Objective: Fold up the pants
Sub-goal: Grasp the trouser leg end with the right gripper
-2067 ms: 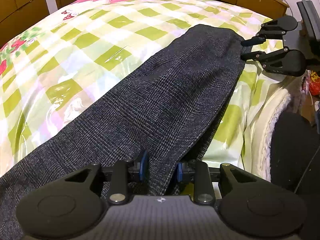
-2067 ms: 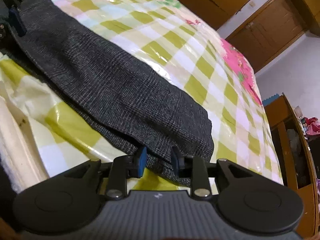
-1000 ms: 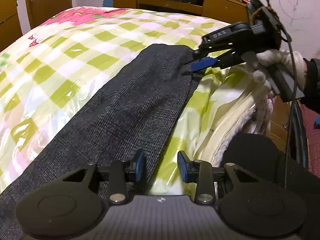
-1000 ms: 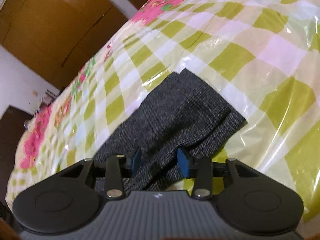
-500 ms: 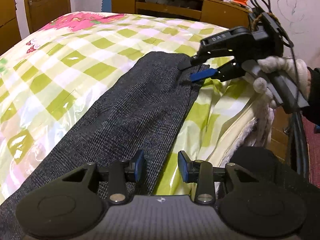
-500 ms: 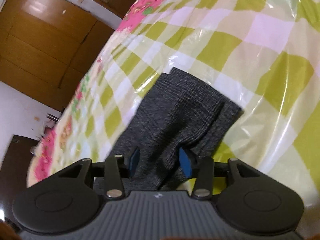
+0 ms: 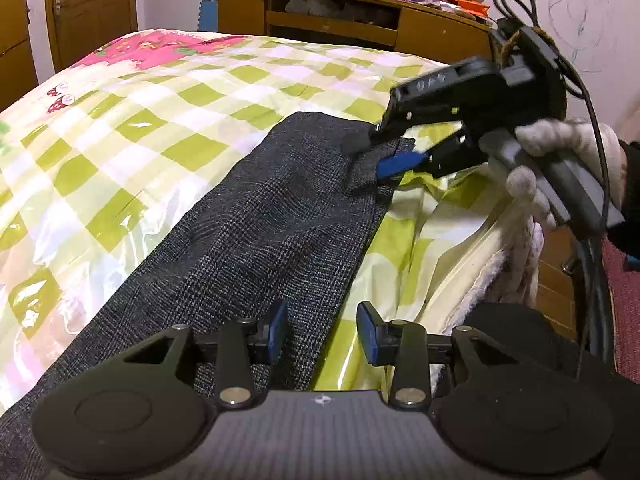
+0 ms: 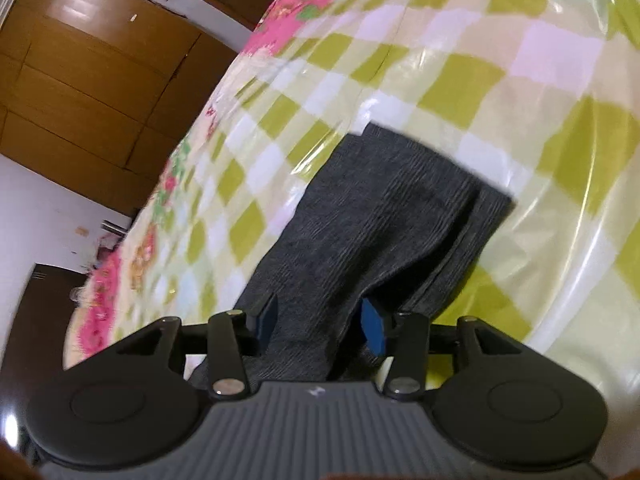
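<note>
Dark grey pants (image 7: pixel 276 216), woven w/ a fine check pattern, lie lengthwise along the near edge of a bed (image 7: pixel 132 128) covered in a glossy plastic-looking sheet of lime-green, white & pale pink squares, w/ a pink floral patch at the far end. The fabric looks thick and matte vs the shiny cover; legs stacked one on the other into a long narrow strip, w/ layered hems showing as stepped edges in the right wrist view (image 8: pixel 404 216). Left claw (image 7: pixel 322 332) hangs wide apart over the strip's right edge, blue pads either side of the cloth edge, not pinching it. Right claw (image 7: pixel 384 152), held by a white-gloved hand (image 7: pixel 560 160), is at the far end w/ a raised bit of cloth between its pads; in its own view the right claw (image 8: pixel 320 318) is wide, fabric bunched between the pads, not clamped. A fluffy cream blanket (image 7: pixel 492 272) hangs off the bed side. Wooden shelf unit (image 7: pixel 352 16) stands behind.
</note>
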